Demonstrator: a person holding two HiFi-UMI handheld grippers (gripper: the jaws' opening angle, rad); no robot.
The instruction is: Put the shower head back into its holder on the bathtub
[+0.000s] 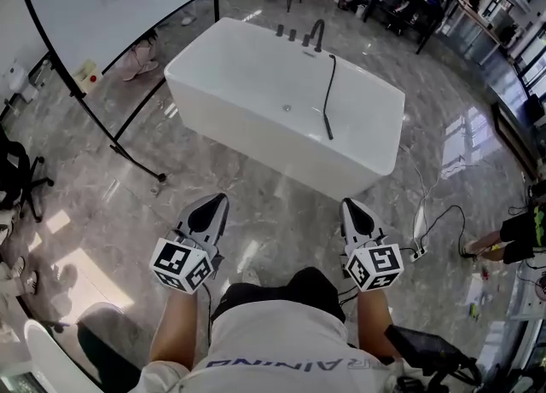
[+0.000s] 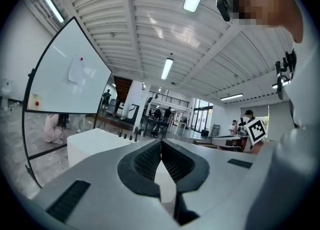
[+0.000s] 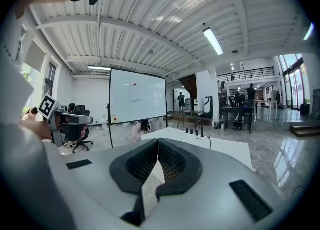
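**Shower head in tub, both grippers empty**

The white tub [image 1: 273, 148] stands on the marble floor [image 1: 281, 212], far from the person. The black shower head [image 1: 328, 124] lies inside the tub, right of centre. Its hose runs up to the far rim beside the faucet [image 1: 317, 33]. The left gripper [image 1: 217, 201] and right gripper [image 1: 351, 205] hang over the floor, near side, well apart from the tub. Each has its jaws together, with nothing between them. A whiteboard [image 1: 111, 8] stands far left.

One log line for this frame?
left gripper: shut, empty | right gripper: shut, empty | shower head: lying in tub | grippers: short of tub
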